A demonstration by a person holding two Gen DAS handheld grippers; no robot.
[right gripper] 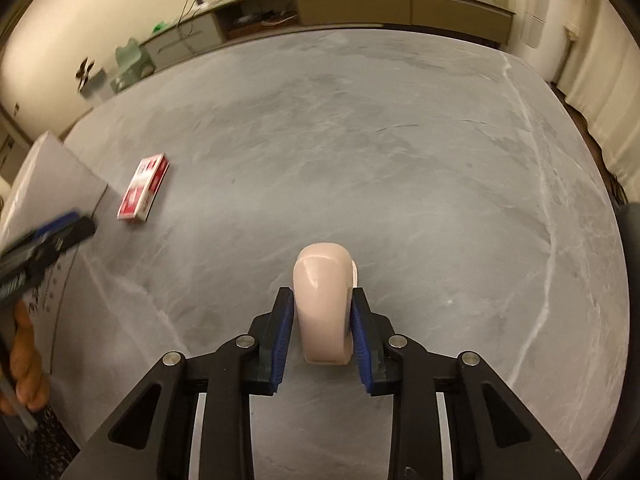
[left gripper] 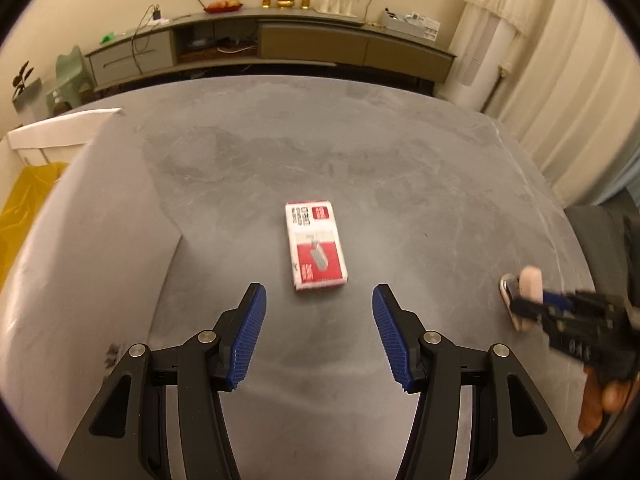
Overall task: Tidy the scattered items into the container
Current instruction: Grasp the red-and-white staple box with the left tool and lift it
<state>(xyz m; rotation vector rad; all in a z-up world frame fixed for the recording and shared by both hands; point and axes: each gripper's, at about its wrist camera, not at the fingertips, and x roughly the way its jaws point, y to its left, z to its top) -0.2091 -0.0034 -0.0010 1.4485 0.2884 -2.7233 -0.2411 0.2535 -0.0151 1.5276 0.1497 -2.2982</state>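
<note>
grey marbled table (right gripper: 400, 160); long sideboard (left gripper: 312, 40) along the wall.

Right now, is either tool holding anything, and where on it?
Right tool is shut on the pink tape dispenser, pads on its flat sides near the base. Left tool is open, holding nothing.

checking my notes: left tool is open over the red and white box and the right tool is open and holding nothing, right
Not quite. The left tool is open, with the red and white box just ahead of it, but the right tool is shut on a pale pink object, pads on both its sides. The right wrist view shows this.
</note>
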